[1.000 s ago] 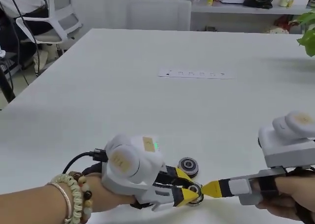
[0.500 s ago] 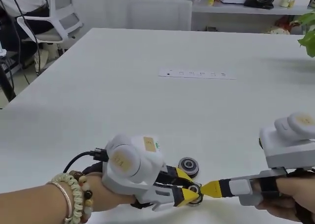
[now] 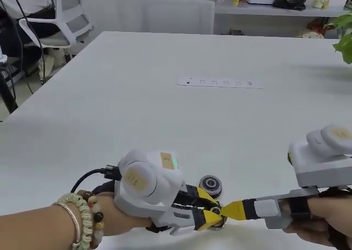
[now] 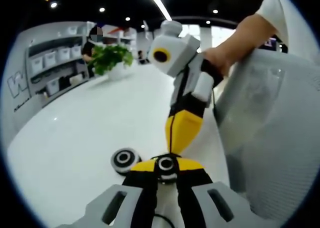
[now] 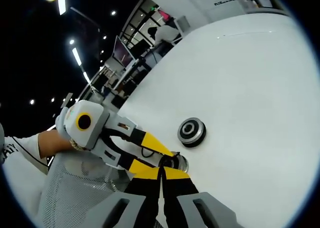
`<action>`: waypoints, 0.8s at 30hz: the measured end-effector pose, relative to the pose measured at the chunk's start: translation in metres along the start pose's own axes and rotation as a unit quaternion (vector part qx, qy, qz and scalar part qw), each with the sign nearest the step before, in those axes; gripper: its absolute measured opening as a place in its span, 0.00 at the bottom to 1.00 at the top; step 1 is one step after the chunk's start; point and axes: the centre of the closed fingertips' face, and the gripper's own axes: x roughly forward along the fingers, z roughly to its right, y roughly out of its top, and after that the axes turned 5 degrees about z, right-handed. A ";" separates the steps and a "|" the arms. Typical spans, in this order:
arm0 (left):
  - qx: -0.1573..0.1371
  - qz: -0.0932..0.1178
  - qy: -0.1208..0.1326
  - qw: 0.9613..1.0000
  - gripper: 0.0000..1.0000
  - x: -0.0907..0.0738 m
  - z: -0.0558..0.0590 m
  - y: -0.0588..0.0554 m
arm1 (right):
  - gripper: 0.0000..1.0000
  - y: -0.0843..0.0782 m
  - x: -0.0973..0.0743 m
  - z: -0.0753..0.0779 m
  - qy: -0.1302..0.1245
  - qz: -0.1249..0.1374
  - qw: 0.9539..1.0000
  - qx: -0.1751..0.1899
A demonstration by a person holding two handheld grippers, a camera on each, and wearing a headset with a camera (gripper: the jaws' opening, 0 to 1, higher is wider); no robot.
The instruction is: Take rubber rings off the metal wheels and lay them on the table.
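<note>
Wheel (image 4: 166,165): it sits low on the worktop (image 3: 165,123) at the near edge, between your two grippers.
Ring (image 4: 166,158): it looks dark and seated around the wheel, so it is not off yet.
Left gripper (image 3: 209,216): its jaws are closed narrow on the wheel from both sides and pin it in place.
Right gripper (image 5: 160,170): its jaws are pressed together, with the tip right at the wheel's rim.
Second wheel (image 3: 210,184): it lies flat just beside the held one, untouched, with its black ring on.
Change: there is almost none. Over the last second your right tip has crept slightly further in toward the wheel. Your left hold and both wheels have stayed put.
Meaning: you are probably still working for a bite on the rubber. No ring lies loose on the worktop.
Hidden: the yellow tips cover the contact point, so you cannot tell whether the right gripper has any rubber pinched or only touches it. The far side of the wheel is also masked.
</note>
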 end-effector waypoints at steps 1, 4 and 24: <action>-0.001 0.000 0.000 1.000 0.14 0.000 0.000 0.000 | 0.00 0.000 0.001 -0.002 -0.003 0.002 1.000 -0.003; -0.002 0.001 0.001 1.000 0.14 0.000 0.000 0.000 | 0.00 0.001 0.000 0.001 -0.003 0.003 1.000 -0.001; 0.025 -0.037 -0.021 0.999 0.15 -0.008 0.005 0.009 | 0.00 -0.002 -0.002 0.009 -0.044 -0.002 0.999 -0.001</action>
